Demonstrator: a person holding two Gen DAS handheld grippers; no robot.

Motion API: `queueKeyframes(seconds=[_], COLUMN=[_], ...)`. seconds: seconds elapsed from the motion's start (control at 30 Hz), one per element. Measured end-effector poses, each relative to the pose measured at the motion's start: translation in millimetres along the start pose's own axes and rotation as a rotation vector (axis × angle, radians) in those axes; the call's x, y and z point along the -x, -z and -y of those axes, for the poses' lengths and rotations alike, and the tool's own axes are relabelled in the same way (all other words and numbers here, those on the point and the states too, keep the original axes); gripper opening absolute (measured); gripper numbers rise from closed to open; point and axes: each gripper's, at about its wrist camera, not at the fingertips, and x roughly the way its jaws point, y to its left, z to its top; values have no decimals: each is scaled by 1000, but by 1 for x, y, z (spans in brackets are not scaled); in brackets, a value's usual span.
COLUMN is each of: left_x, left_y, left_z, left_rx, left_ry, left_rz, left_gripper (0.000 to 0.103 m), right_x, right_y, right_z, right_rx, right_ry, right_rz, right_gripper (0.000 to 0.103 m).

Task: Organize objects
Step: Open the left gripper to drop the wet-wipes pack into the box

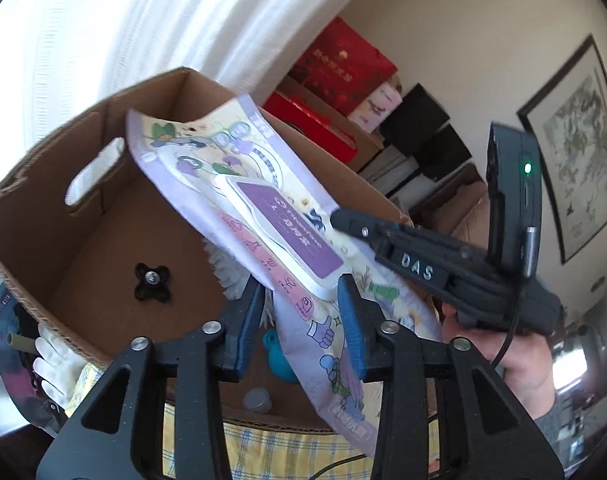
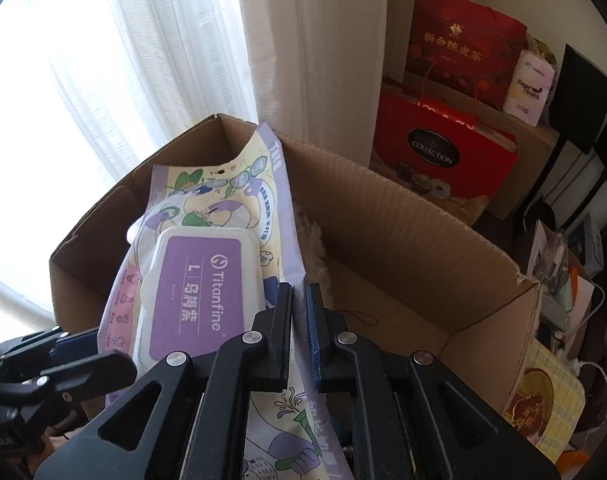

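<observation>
Wipes pack held above cardboard box, long axis slanting toward far corner; pinched at right edge by right gripper; left gripper spread around near end.

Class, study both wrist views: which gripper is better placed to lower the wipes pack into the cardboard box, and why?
Probably the right gripper: it is shut on the wipes pack, held over the cardboard box. The left gripper looks open around the pack, not pinching it.

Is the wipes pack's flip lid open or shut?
Shut. The white lid lies flat and flush on the wipes pack, purple label facing out, with no raised flap in either view.
</observation>
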Motion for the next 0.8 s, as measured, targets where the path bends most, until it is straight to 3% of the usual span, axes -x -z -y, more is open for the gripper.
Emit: queueKeyframes(seconds=[0.2,0.3,0.43,0.6,0.8], left_x=[-16,-17,-9,0,7], left_y=[11,14,12,9,8], left_z=[29,39,47,62,78], left_rx=[-100,-126,-135,-184,-221], left_ry=[-21,-11,0,-21,-32], left_rz=[-90,-108,-78,-44,-17], left_gripper=[44,48,68,82,86], right_x=[18,32,54,78,94], right_y=[-2,-1,7,24,48], right_z=[15,21,23,30,36], right_rx=[-49,-75,-82,-102,-122], right_ry=[70,63,61,80,94], right_rz=[65,91,117,131,128], right_gripper=[14,23,29,47,54])
